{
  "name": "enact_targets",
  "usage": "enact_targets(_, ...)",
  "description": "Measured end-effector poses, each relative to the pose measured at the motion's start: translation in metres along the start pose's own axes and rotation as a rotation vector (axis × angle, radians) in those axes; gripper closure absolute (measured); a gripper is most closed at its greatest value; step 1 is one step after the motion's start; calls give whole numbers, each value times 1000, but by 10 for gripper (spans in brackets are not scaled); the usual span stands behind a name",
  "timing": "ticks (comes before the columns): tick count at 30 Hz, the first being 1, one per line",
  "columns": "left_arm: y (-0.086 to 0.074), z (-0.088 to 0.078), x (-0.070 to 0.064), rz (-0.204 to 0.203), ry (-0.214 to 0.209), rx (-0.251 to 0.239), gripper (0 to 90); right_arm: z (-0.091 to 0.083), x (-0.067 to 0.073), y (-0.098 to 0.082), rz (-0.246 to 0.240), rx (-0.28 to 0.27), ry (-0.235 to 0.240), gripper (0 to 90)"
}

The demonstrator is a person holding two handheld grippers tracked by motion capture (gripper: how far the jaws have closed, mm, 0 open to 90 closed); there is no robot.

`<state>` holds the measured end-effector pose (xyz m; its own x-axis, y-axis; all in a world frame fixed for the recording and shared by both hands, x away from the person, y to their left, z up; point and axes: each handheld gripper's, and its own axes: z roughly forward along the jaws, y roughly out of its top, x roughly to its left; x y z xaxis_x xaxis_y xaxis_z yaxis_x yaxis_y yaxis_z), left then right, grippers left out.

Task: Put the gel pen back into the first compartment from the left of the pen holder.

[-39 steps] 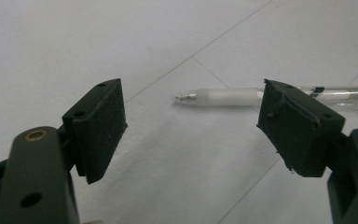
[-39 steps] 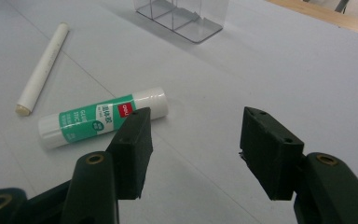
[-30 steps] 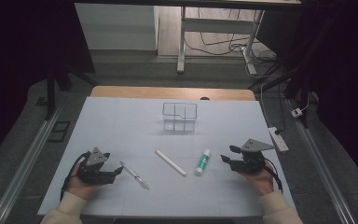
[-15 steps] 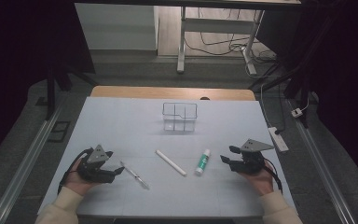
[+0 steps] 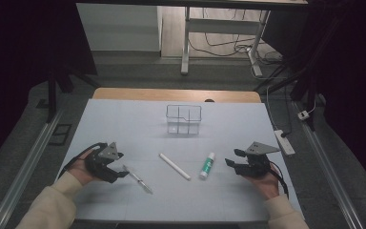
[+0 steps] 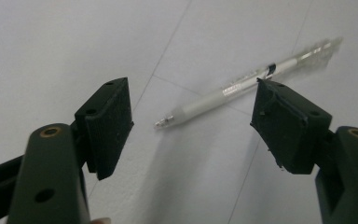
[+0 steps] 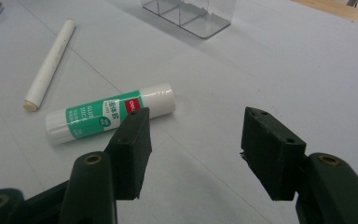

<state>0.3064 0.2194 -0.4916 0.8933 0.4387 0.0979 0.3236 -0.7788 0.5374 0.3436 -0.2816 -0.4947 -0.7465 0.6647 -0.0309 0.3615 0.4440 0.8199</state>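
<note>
- From the high view, the left gripper (image 5: 119,174) sits near the front left of the white table (image 5: 124,119), its tips just beside the near end of a clear pen (image 5: 137,178) that lies flat on the table.
- Further right lie a white stick (image 5: 174,166) and a green and white glue stick (image 5: 208,165), each at a slant and apart from one another.
- The right gripper (image 5: 232,159) rests near the front right, pointing toward the glue stick and close to it without touching.
- A clear box with compartments (image 5: 184,119) stands toward the back, in the middle, well apart from both hands.
- In the left gripper view, the left gripper (image 6: 193,123) stands wide with nothing between its pads; its jaws have just been closing a little. The pen (image 6: 233,88) lies on the table beyond them, its tip pointing toward the gap, the right pad overlapping its barrel in the picture.
- In the right gripper view, the right gripper (image 7: 196,144) is spread wide and holds nothing. The glue stick (image 7: 109,113) lies flat just past the left pad, the white stick (image 7: 51,60) beyond it, and the clear box (image 7: 191,16) at the far edge.
</note>
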Motion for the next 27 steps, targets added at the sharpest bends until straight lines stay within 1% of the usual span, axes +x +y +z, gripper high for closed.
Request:
enact_targets(3, 6, 4, 3, 49, -20, 28, 284, 1, 0, 0, -4, 4, 0, 418)
enact_targets(4, 7, 5, 3, 60, -24, 37, 284, 1, 0, 0, -6, 7, 0, 418)
enact_targets(6, 11, 8, 5, 90, -46, 50, 293, 1, 0, -1, -7, 13, 1, 417)
enact_targets(9, 14, 12, 7, 125, -61, 78, 302, 2, -1, -1, -4, 15, 4, 416)
enact_targets(12, 16, 15, 9, 147, -87, 87, 322, 2, -1, -1, 0, 15, 5, 416)
enact_targets(18, 20, 26, 10, 198, -129, 123, 335, 3, -1, -1, -1, 21, 4, 415)
enact_targets(22, 22, 30, 11, 243, -144, 153, 361, 3, -1, -1, -1, 22, 7, 415)
enact_targets(24, 24, 32, 13, 256, -143, 166, 375, 3, -1, -1, -1, 22, 8, 415)
enact_targets(27, 25, 34, 13, 288, -159, 183, 407, 4, -1, -1, 3, 21, 12, 415)
